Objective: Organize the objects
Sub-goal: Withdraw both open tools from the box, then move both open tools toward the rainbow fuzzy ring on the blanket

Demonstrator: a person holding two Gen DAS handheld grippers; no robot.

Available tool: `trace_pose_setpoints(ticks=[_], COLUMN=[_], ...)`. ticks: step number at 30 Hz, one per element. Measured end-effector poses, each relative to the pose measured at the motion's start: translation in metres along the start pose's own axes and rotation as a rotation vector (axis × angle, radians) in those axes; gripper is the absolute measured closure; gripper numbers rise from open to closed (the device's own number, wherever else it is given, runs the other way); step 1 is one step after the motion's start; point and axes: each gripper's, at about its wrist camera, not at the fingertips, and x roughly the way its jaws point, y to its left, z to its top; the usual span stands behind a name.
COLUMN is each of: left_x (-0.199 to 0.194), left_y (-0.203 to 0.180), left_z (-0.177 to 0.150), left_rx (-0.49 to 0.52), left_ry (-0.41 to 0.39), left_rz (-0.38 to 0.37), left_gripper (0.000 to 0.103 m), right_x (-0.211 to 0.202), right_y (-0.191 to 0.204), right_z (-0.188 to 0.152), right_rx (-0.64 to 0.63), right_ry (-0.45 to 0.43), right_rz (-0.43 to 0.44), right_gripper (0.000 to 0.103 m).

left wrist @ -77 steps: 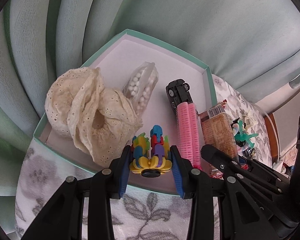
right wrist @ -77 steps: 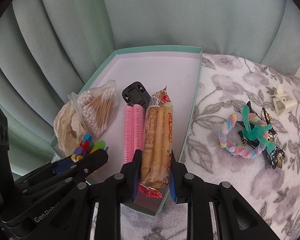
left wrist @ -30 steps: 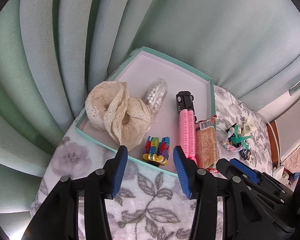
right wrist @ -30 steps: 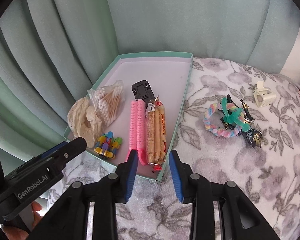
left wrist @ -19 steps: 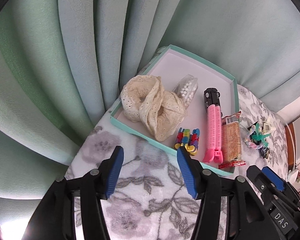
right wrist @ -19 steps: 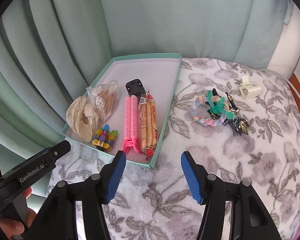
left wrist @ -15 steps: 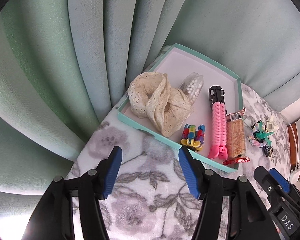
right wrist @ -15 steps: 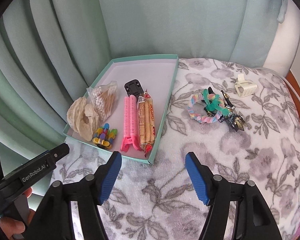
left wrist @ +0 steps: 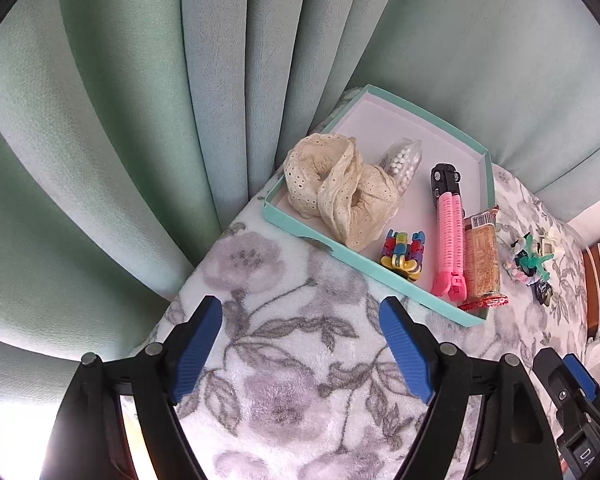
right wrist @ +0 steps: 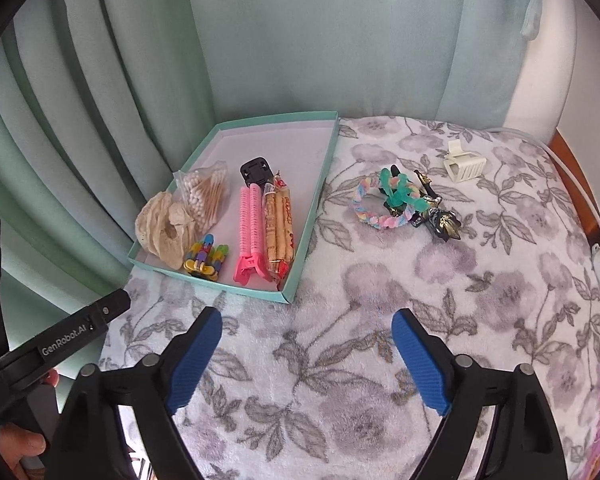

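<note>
Right wrist view takes in a pale green curtain (right wrist: 300, 40) behind a floral blanket (right wrist: 380, 280) that fills the lower picture. At about ten o'clock from the picture's centre lies a shallow teal tray (right wrist: 308, 216), pushed against the curtain. Inside it, side by side from left to right, sit a cream lace scrunchie (right wrist: 162, 228), a bag of cotton swabs (right wrist: 206, 194) behind it, a multicoloured block toy (right wrist: 206, 258) at the near edge, a pink hair clip (right wrist: 250, 232) and a wrapped biscuit pack (right wrist: 280, 228) nearest the right wall. On the blanket at about one o'clock, well apart from the tray, rest a pastel braided ring tangled with small clips (right wrist: 396, 202) and, farther back, a white claw clip (right wrist: 464, 164). The right gripper (right wrist: 306, 348) hangs over bare blanket, its blue pads spreading wide with nothing between them. In the left wrist view the left gripper (left wrist: 300, 334) does likewise at six o'clock, jaws widening and empty, the tray lying at two o'clock.
</note>
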Motion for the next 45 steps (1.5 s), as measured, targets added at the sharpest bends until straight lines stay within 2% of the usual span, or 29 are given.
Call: trace_pose_setpoints(ticks=[1, 6, 9, 17, 26, 29, 36, 45], left_x=[-0.002, -0.008, -0.014, -0.030, -0.041, -0.045, -0.052, -0.043], left_y=[0.000, -0.002, -0.003, -0.005, -0.026, -0.036, -0.078, -0.137], left_z=[-0.001, -0.006, -0.009, -0.013, -0.019, -0.021, -0.025, -0.027], left_rx=[-0.001, 0.013, 0.016, 0.008, 0.051, 0.061, 0.157, 0.254], left_ry=[-0.001, -0.006, -0.030, -0.071, -0.082, -0.092, -0.151, -0.142], left_rz=[-0.001, 0.003, 0.014, 0.026, -0.001, -0.033, -0.064, -0.149], left_gripper=[0.017, 0.016, 0.005, 0.005, 0.005, 0.005, 0.005, 0.005], right_x=[-0.002, -0.011, -0.016, -0.028, -0.033, -0.035, -0.039, -0.038], right_y=[-0.001, -0.005, -0.007, -0.019, -0.043, -0.056, -0.099, -0.149], right_z=[-0.001, -0.005, -0.008, -0.015, -0.021, -0.023, -0.021, -0.013], right_rx=[0.002, 0.003, 0.003, 0.030, 0.073, 0.096, 0.154, 0.183], right_ry=[-0.004, -0.016, -0.022, -0.044, -0.049, -0.054, -0.064, -0.059], right_rz=[0.001, -0.002, -0.005, -0.002, 0.006, 0.003, -0.022, -0.068], right_gripper=[0.002, 0.000, 0.000, 0.000, 0.000, 0.000, 0.000, 0.000])
